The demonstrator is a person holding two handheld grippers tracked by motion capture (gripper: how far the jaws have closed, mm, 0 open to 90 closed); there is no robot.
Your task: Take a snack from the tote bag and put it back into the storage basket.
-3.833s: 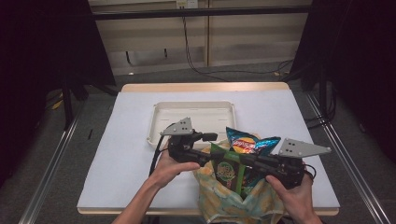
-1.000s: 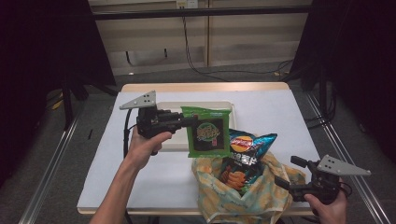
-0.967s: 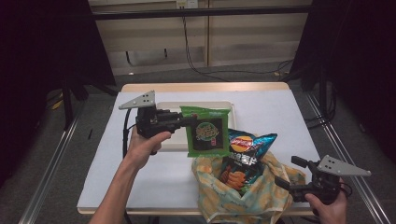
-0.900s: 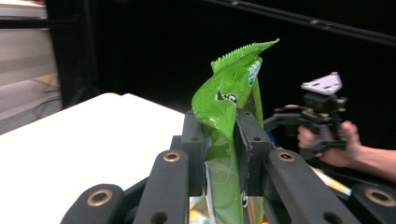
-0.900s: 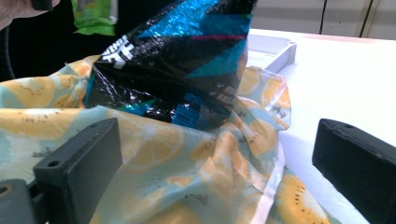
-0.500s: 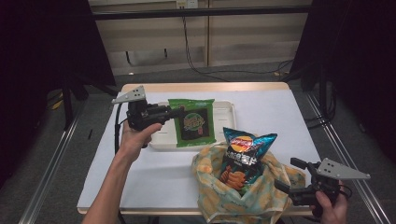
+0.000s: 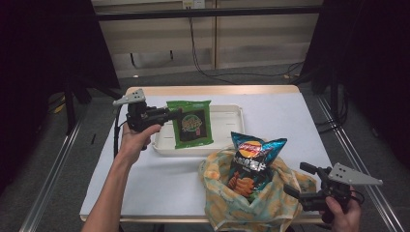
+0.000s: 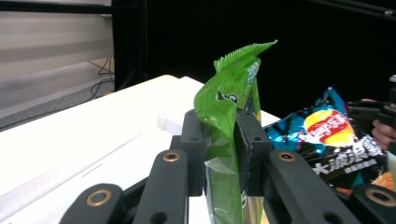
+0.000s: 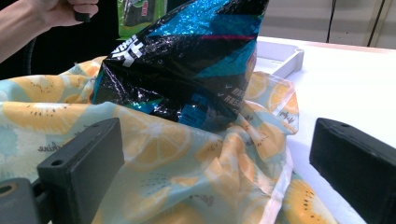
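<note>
White tabletop (image 7: pixel 145 174) carried a tray (image 7: pixel 227 121) at frame centre. Your left gripper (image 7: pixel 170 113) pinched the green packet (image 7: pixel 192 124) above it. Lower right, your right gripper (image 7: pixel 296 180) gaped, released, beside the fruit-print bag (image 7: pixel 261 208) holding a blue chip bag (image 7: pixel 251 159).

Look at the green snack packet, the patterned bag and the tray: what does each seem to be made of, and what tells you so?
Green snack packet: thin glossy plastic film, going by its sheen, crinkles and zigzag-cut edge.
Patterned bag: soft woven cloth, matt, slumping in loose folds with a stitched hem.
Tray: probably moulded plastic, plain off-white, smooth, with a raised rounded rim.
</note>
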